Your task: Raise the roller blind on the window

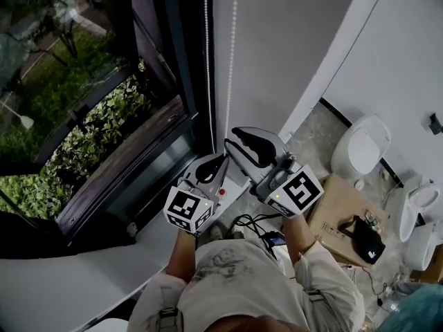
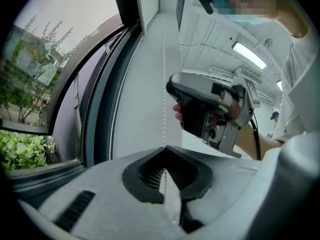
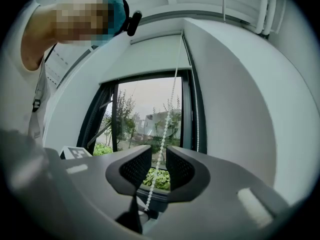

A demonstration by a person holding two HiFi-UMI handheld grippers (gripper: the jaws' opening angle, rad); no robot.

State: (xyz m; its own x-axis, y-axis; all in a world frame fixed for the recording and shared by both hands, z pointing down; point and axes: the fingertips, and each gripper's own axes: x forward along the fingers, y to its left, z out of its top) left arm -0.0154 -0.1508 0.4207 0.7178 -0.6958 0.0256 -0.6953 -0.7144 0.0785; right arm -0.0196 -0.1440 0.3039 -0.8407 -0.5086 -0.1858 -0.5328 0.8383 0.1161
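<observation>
Two white bead chain strands (image 1: 232, 47) hang down the wall beside the dark window frame (image 1: 181, 61). My left gripper (image 1: 223, 159) is low on one strand, and in the left gripper view its jaws (image 2: 164, 149) meet at the tips, shut on the bead chain (image 2: 163, 84). My right gripper (image 1: 235, 137) sits just above and to the right. In the right gripper view it (image 3: 155, 159) stands open, and the bead chain (image 3: 172, 99) runs between the jaws without being pinched. The white roller blind (image 3: 150, 59) covers the top part of the window.
Greenery shows through the glass (image 1: 83, 116). A white sill (image 1: 69, 282) runs below the window. On the floor to the right are a toilet (image 1: 360, 147), a cardboard box (image 1: 336, 209) with a black bag (image 1: 365, 239) on it, and cables (image 1: 256, 221).
</observation>
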